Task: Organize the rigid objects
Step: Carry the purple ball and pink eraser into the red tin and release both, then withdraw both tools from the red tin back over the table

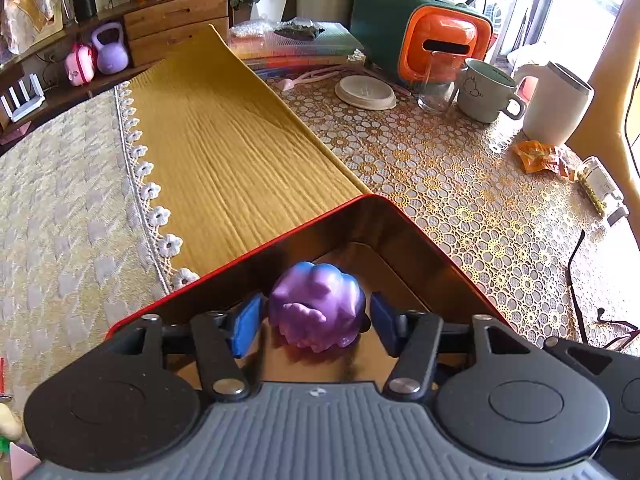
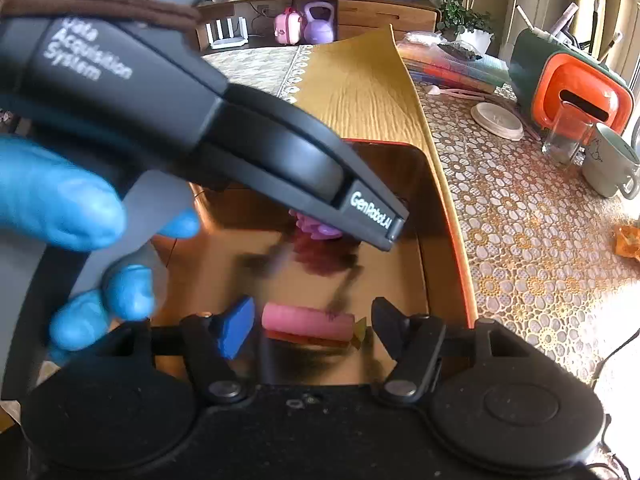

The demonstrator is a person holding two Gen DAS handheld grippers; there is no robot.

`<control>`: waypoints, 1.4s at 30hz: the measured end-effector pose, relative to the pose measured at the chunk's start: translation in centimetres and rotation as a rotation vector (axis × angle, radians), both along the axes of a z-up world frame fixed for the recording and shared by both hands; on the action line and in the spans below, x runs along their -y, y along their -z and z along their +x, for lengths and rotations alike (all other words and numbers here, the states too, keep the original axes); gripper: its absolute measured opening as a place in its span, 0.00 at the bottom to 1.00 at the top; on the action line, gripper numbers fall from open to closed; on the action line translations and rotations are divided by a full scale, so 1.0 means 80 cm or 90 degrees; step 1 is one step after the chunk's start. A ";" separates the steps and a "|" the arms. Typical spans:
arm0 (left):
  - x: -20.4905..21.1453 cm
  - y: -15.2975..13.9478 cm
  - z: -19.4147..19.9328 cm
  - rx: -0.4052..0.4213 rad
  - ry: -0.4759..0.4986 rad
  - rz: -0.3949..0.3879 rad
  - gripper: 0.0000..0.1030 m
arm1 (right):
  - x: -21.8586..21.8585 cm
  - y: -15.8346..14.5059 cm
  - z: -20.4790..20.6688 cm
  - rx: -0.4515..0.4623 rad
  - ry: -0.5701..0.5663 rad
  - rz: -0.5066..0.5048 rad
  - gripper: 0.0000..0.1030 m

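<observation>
A red-rimmed box with a shiny gold inside stands on the table. My left gripper is open inside it, its blue pads either side of a purple-blue lobed toy that rests on the box floor with gaps on both sides. In the right wrist view the left gripper's body hides most of the toy. My right gripper is open over the box's near end, with a pink cylinder lying on the floor between its fingers, untouched.
A yellow cloth runner and a lace tablecloth cover the table. At the far right stand a white lid, a glass, a green mug, a white kettle, an orange-green container, and snack packets.
</observation>
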State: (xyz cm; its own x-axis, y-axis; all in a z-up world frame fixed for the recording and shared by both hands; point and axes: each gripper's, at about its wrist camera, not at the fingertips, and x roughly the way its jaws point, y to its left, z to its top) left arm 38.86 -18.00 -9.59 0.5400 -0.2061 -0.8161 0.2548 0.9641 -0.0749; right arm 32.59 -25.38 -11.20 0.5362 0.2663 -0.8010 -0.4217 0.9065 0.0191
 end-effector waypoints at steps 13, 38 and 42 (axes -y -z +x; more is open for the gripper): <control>-0.028 -0.047 -0.044 0.045 -0.005 -0.042 0.61 | -0.007 -0.035 -0.026 0.044 -0.004 0.001 0.70; -0.169 -0.128 -0.199 0.146 -0.051 -0.046 0.70 | -0.064 -0.101 -0.125 0.091 -0.045 0.071 0.81; -0.201 -0.131 -0.226 0.155 -0.075 -0.052 0.70 | -0.080 -0.103 -0.141 0.093 -0.054 0.086 0.83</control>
State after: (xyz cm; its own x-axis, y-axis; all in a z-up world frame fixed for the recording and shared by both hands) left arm 20.79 -1.93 0.85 0.7420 -0.1908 -0.6427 0.1620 0.9813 -0.1043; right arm 21.31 -18.99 -2.94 0.6154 0.4148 -0.6702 -0.5039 0.8609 0.0702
